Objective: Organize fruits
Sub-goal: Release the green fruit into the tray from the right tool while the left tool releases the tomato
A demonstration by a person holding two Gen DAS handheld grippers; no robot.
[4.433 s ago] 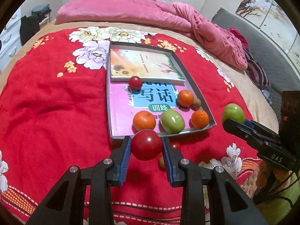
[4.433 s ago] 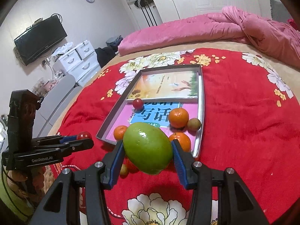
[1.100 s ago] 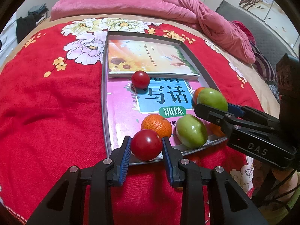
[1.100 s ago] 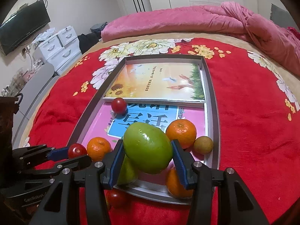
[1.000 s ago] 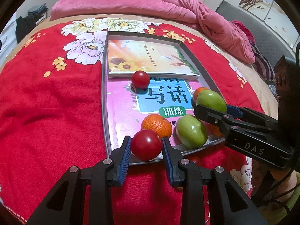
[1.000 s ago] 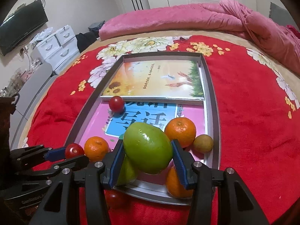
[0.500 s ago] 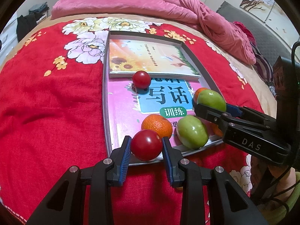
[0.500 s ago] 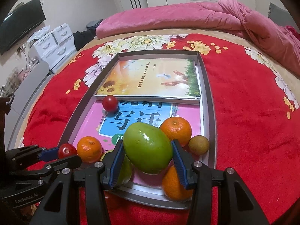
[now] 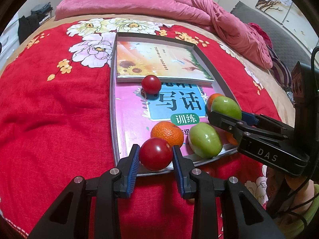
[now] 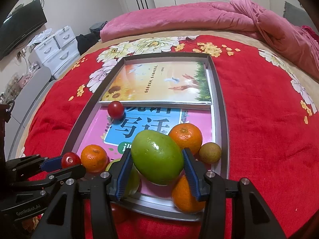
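Note:
My left gripper (image 9: pixel 156 156) is shut on a red tomato (image 9: pixel 156 153) and hangs over the near edge of the grey tray (image 9: pixel 112 107). My right gripper (image 10: pixel 157 165) is shut on a large green fruit (image 10: pixel 157 156) over the tray's near right part. In the left wrist view that green fruit (image 9: pixel 226 107) shows between the right gripper's black fingers (image 9: pixel 229 124). In the tray lie a second green fruit (image 9: pixel 205 142), an orange (image 9: pixel 167 132), two more oranges (image 10: pixel 186 135) (image 10: pixel 186 195), a small brownish fruit (image 10: pixel 210 152) and a red tomato (image 9: pixel 151 84).
Two books (image 9: pixel 159 63) (image 9: pixel 131 117) line the tray floor, on a red flowered blanket (image 9: pixel 49 119). A red fruit (image 10: pixel 119 213) lies on the blanket just in front of the tray. A pink duvet (image 9: pixel 139 4) is heaped at the far side. White drawers (image 10: pixel 53 47) stand left of the bed.
Since the earliest frames both grippers have come forward from over the blanket to the tray's near edge, each still holding its fruit. Over the last second they hardly moved.

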